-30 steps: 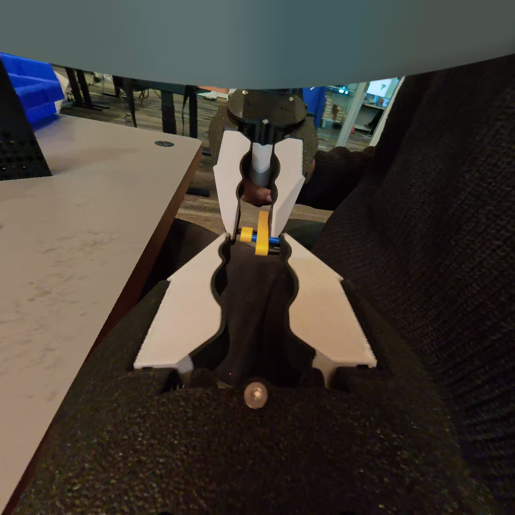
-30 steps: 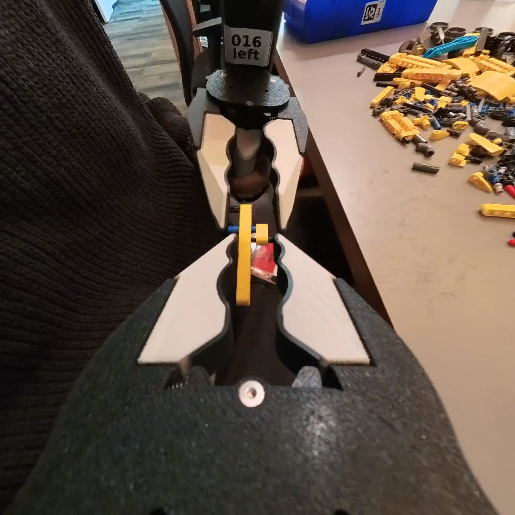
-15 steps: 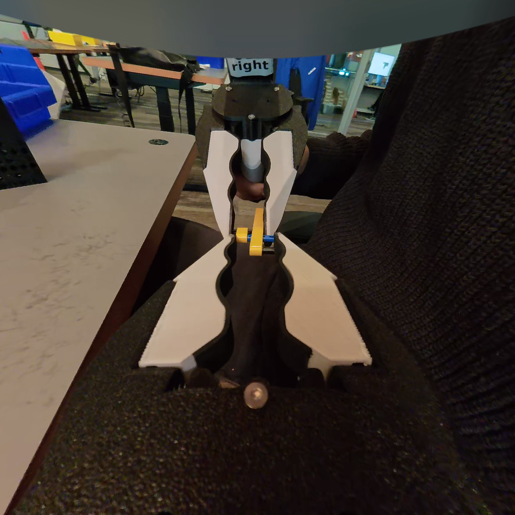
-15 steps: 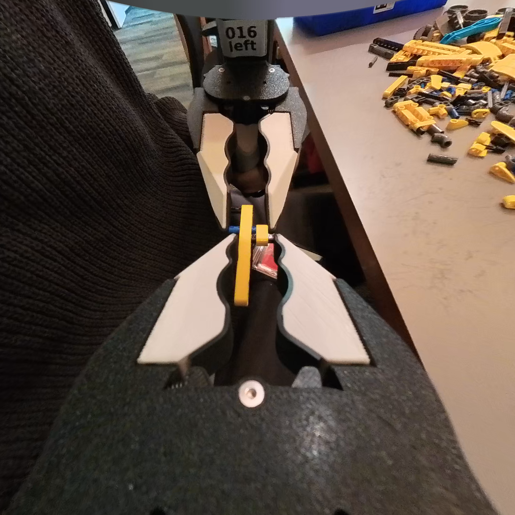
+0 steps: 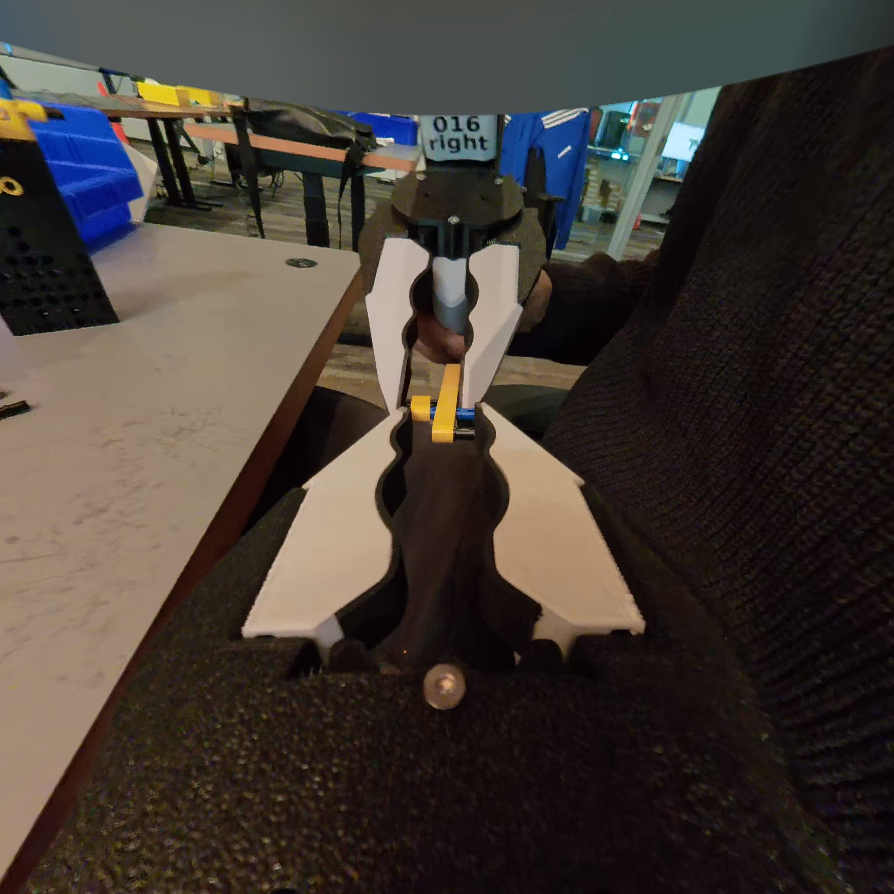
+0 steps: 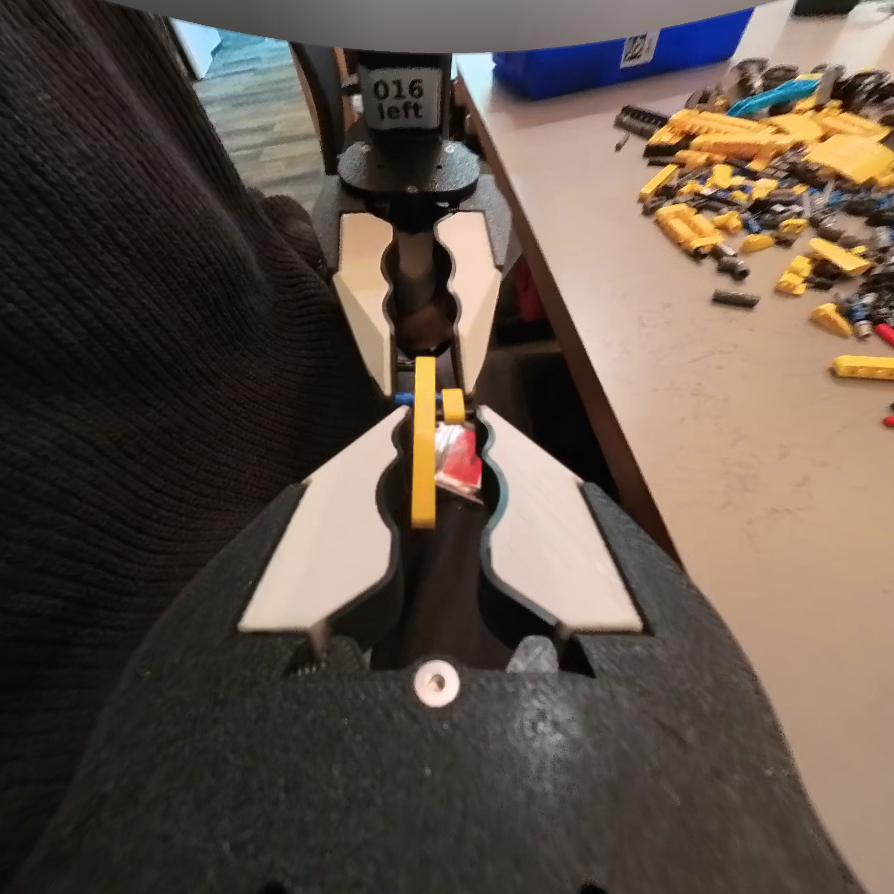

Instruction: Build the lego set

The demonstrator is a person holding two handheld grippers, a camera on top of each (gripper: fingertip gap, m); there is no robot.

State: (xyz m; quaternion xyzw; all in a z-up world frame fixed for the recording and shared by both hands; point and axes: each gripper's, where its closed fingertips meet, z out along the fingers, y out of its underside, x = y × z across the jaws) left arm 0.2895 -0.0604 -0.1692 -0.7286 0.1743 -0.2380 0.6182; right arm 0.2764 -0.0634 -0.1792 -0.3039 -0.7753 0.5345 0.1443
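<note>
My two grippers meet tip to tip beside the table edge, in front of a person's dark knit sweater (image 5: 750,435). Between the tips is a small assembly: a long yellow beam (image 6: 424,459), a blue pin (image 6: 403,399) through it and a small yellow piece (image 6: 453,405). My right gripper (image 6: 440,411) is closed around it, and the beam runs back between its fingers. My left gripper (image 5: 440,411) is closed on the pin (image 5: 465,413) and the small yellow piece (image 5: 420,409). Each gripper shows facing the other: the right (image 5: 430,404), the left (image 6: 425,392).
The pale table (image 5: 145,435) lies to the left gripper's left, with a black perforated box (image 5: 38,271) and blue bins (image 5: 92,169). In the right wrist view the table (image 6: 701,484) carries a pile of yellow and black pieces (image 6: 774,169) and a blue bin (image 6: 604,63). Both grippers' tips are close together, under 4 cm apart.
Both grippers stay tip to tip on the assembly with the same jaw gap. Both views have tilted, so more of the opposite gripper's body and label shows.
</note>
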